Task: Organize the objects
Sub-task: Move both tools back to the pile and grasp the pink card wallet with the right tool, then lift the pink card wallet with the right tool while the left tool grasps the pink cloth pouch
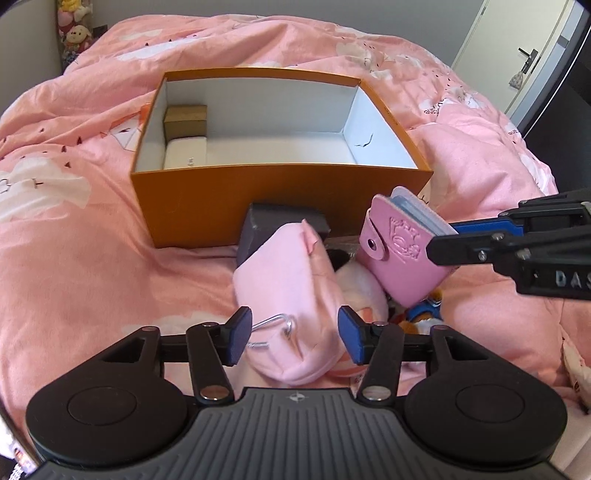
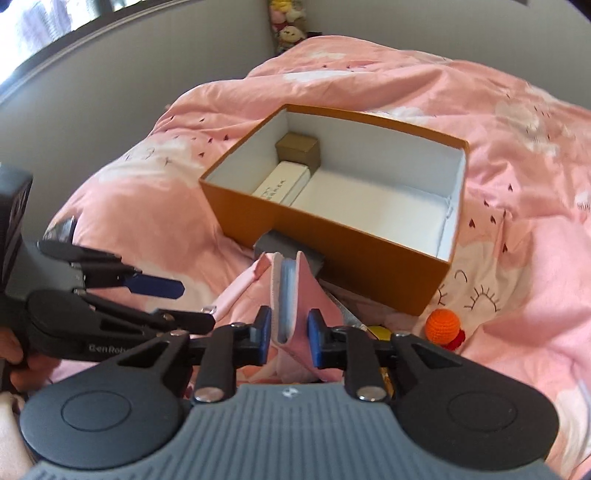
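Observation:
An open orange box (image 1: 280,199) stands on the pink duvet and holds a small brown box (image 1: 184,120) and a white box (image 1: 184,155) at its left end. In front of it lies a heap: a grey box (image 1: 258,229), a soft pink pouch (image 1: 295,280) with a metal clip, and plush toys underneath. My left gripper (image 1: 295,338) is open, with the pouch's near end between its fingers. My right gripper (image 2: 290,332) is shut on a pink snap-button case (image 2: 291,295), held above the heap near the box's front right corner (image 1: 402,251).
An orange crochet ball (image 2: 442,325) lies by the box's near right corner. Rumpled duvet (image 1: 74,240) surrounds the box on all sides. Plush toys (image 1: 74,33) sit in the far corner by the wall, and a door (image 1: 517,55) is at the far right.

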